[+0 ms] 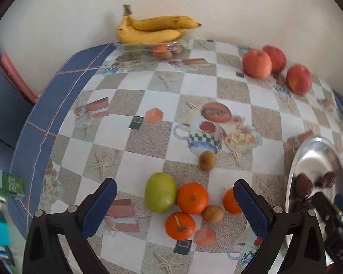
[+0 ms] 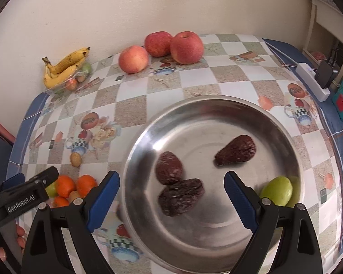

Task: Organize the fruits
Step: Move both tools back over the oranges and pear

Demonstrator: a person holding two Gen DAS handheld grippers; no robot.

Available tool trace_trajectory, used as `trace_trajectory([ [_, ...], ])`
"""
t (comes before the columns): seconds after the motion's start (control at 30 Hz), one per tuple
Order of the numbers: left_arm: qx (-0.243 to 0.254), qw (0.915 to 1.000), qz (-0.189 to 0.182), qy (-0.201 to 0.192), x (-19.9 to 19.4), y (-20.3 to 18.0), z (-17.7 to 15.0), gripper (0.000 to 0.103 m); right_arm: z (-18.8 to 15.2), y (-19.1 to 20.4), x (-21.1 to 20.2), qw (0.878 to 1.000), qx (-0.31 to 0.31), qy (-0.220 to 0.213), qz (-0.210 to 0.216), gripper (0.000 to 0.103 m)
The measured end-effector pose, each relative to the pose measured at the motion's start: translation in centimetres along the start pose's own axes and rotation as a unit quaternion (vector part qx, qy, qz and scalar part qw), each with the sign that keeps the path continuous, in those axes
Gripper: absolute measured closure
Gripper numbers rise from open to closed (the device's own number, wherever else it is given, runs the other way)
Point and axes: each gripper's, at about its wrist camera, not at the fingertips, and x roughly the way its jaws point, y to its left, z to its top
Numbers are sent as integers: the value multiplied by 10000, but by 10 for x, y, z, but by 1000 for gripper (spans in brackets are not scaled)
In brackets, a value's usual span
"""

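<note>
Between your left hand-held gripper [image 1: 175,207] fingers, which stand wide apart and empty, lie three mandarins [image 1: 192,198], a green fruit [image 1: 160,192] and a small brown kiwi [image 1: 213,214], all touching. Your right hand-held gripper [image 2: 172,196] is also released, hovering over the steel bowl [image 2: 285,137] with three dark dried fruits [image 2: 181,199] and a green fruit [image 2: 277,190] at 4 o'clock. I would take the mandarin at 12 o'clock of the cluster; close gently so the neighbours do not roll.

left hand-held gripper [image 1: 175,202] jaws wide apart, empty; right hand-held gripper [image 2: 171,190] same, tilted downward, nothing clamped
</note>
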Motion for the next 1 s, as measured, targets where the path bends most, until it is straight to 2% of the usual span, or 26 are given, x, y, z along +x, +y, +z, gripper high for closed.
trace_trajectory([
  [0.17, -623, 9980, -80, -103, -5, 42, 6, 0, 1, 28, -3, 9993, -176, -20, 335, 10],
  [0.3, -1180, 9926, -252, -171, -6, 73, 6, 0, 2, 56, -3, 9976, -459, -27, 516, 10],
  [0.37, -1250, 9916, -284, -148, -5, 81, 6, 0, 1, 70, -1, 9963, -577, -11, 634, 10],
  [0.47, -1408, 9885, -541, -97, -3, 91, 5, 0, -2, 88, 4, 9942, -722, 54, 790, 13],
  [0.5, -1440, 9877, -615, -55, -1, 92, 4, 0, -3, 92, 6, 9935, -777, 79, 827, 14],
  [0.57, -1403, 9877, -695, 34, 4, 89, 4, 1, -5, 101, 11, 9922, -917, 114, 836, 28],
  [0.7, -1336, 9873, -816, 259, 18, 76, 0, 3, -10, 106, 27, 9915, -1013, 249, 778, 34],
  [0.77, -1271, 9872, -858, 448, 27, 71, -3, 11, -12, 105, 38, 9914, -995, 385, 764, 48],
  [0.8, -1256, 9869, -859, 529, 31, 68, -4, 15, -13, 104, 42, 9913, -979, 450, 762, 50],
  [0.93, -1347, 9827, -1020, 759, 43, 65, -10, 20, -17, 102, 57, 9907, -910, 640, 786, 51],
  [1.0, -1398, 9813, -1048, 808, 46, 65, -11, 28, -18, 103, 61, 9903, -920, 674, 792, 52],
])
